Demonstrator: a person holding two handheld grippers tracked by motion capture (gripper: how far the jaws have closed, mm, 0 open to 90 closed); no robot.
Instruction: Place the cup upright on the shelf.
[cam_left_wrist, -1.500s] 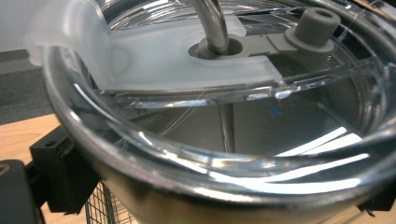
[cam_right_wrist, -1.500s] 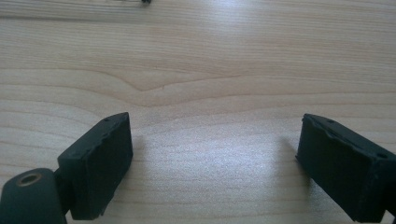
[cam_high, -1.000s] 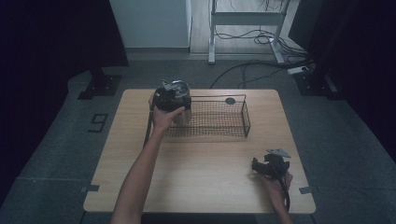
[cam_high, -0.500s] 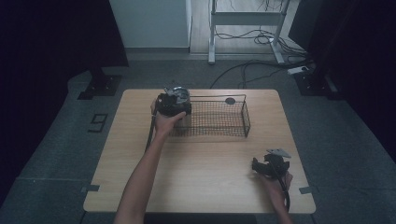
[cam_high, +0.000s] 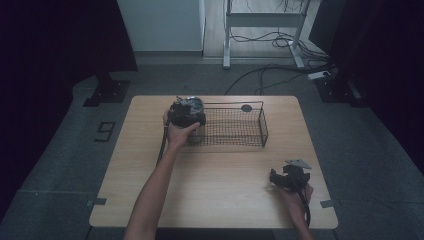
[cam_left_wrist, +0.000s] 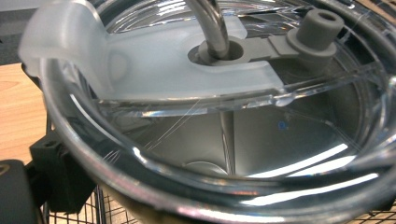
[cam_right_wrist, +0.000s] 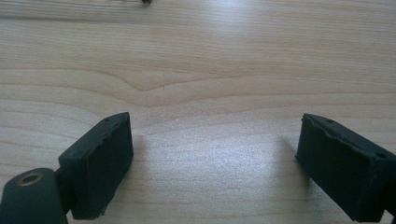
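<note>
Shiny metal cup (cam_high: 194, 121) with a clear lid stands upright at the wire basket's (cam_high: 235, 127) left end, held by the left gripper (cam_high: 186, 115). Right gripper (cam_high: 289, 178) rests wide open, empty.

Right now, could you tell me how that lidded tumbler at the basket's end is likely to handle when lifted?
The tumbler looks rigid: shiny metal rim, clear hard lid. Its smooth wall may slip in the left claw. It looks empty, so probably light, and standing tall at the end of the wire basket, it might tip if bumped.
</note>
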